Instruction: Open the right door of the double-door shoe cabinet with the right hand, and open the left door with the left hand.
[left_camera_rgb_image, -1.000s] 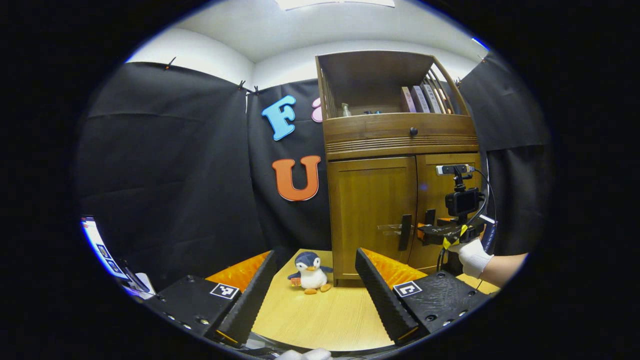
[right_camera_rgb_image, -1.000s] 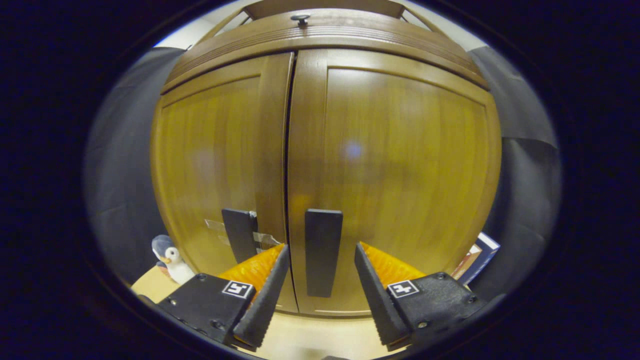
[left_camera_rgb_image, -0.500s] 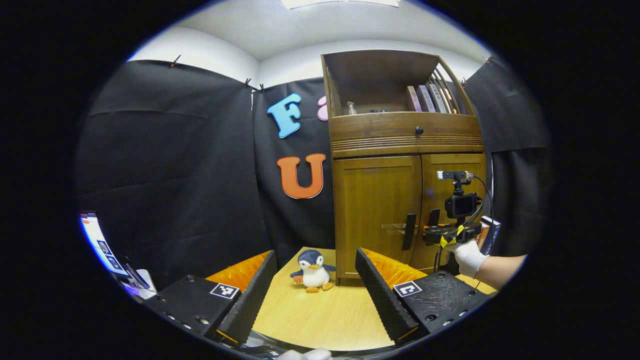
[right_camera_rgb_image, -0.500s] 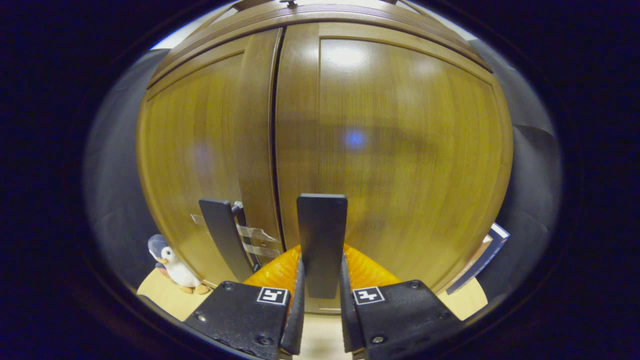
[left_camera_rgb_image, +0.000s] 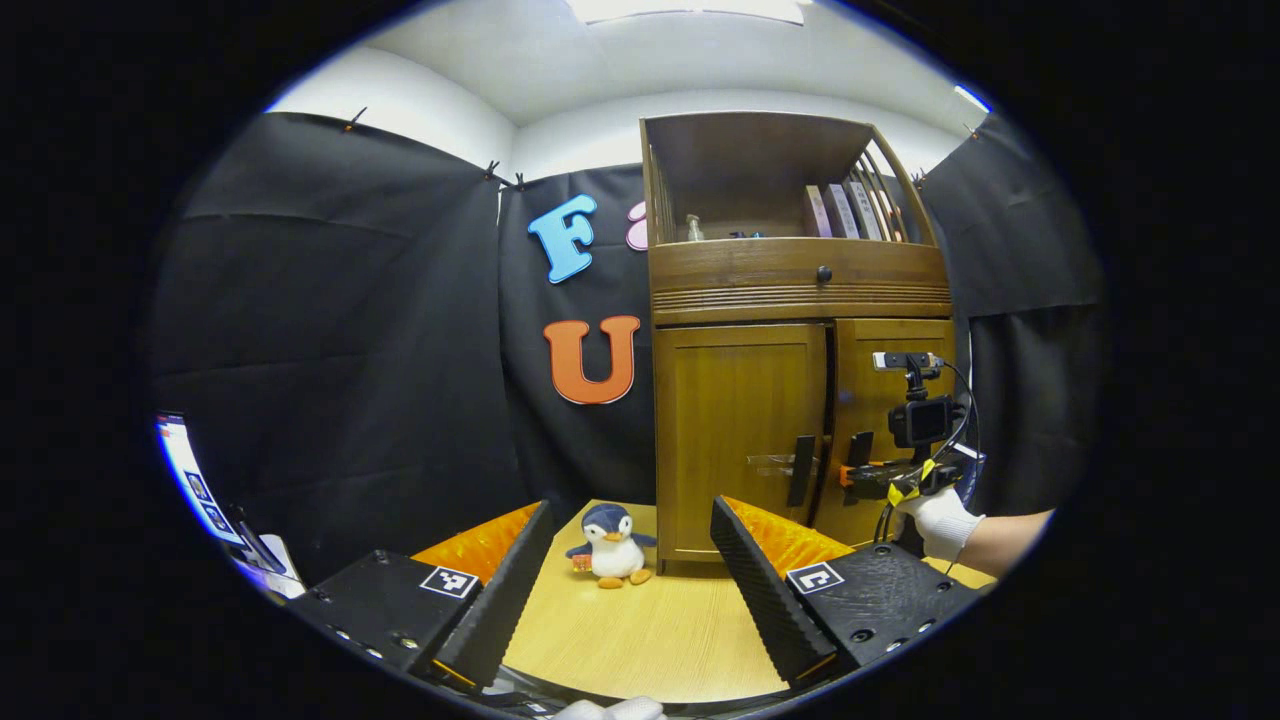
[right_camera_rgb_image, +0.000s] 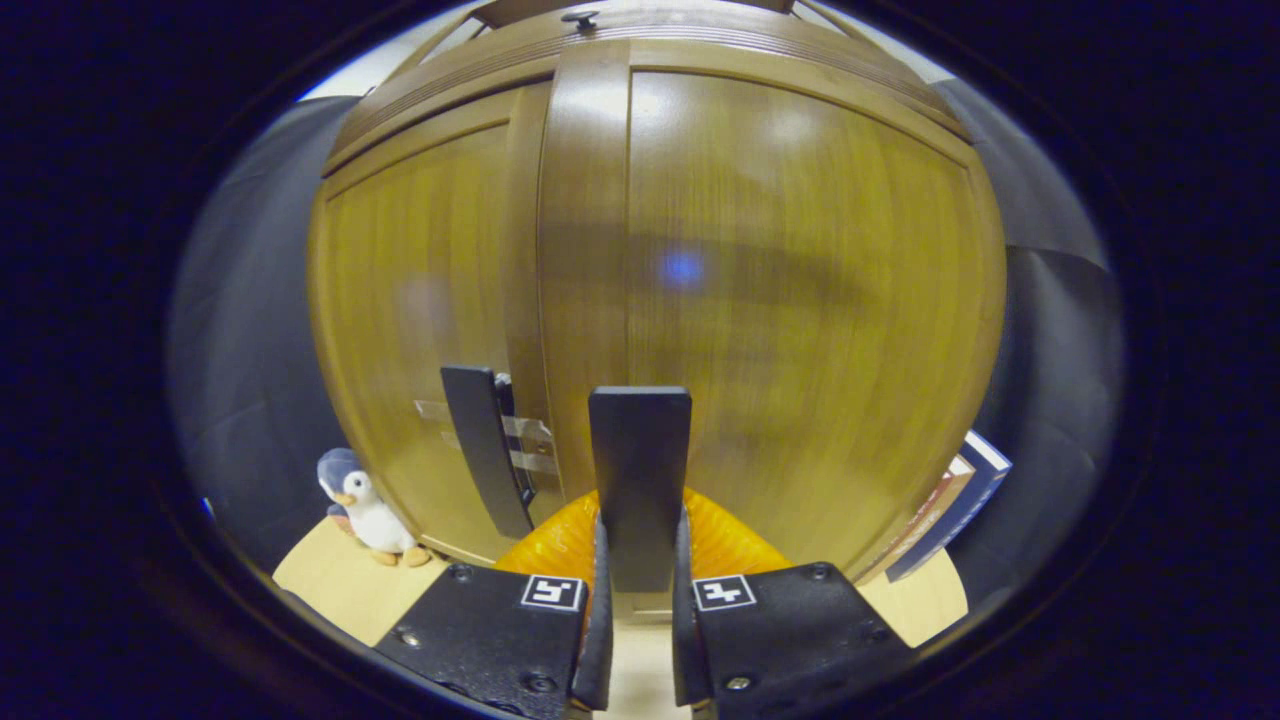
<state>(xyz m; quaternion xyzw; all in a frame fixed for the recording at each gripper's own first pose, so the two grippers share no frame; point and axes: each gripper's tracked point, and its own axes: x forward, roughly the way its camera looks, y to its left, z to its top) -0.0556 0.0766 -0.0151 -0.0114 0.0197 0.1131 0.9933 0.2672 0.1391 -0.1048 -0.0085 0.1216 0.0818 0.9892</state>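
Right gripper (right_camera_rgb_image: 636, 640) clamped on the right door handle (right_camera_rgb_image: 640, 480), both fingers pressed flat against the dark upright bar, which rises straight ahead from between them. Right door (right_camera_rgb_image: 800, 300) directly behind the handle, its inner edge standing a little proud of the left door (right_camera_rgb_image: 420, 320), so probably just cracked, though hard to be sure through the fisheye bend. Left door handle (right_camera_rgb_image: 485, 450) just beyond the left finger, on a door that looks shut. Step in hand, by this reading: opening the right door, grip made, swing barely begun. Next move calls for a steady pull back toward the holder, curving outward around the hinge on the far right edge, wrist turning with the door so the fingers do not slip off the smooth bar. Left gripper (left_camera_rgb_image: 630, 590) spread wide, holding nothing, hanging back over the wooden table (left_camera_rgb_image: 650, 640), with the shoe cabinet (left_camera_rgb_image: 795, 300) ahead and to its right and a penguin toy (left_camera_rgb_image: 610, 545) between its fingertips and the cabinet foot. From there, the gloved hand (left_camera_rgb_image: 940, 520) at the right door.
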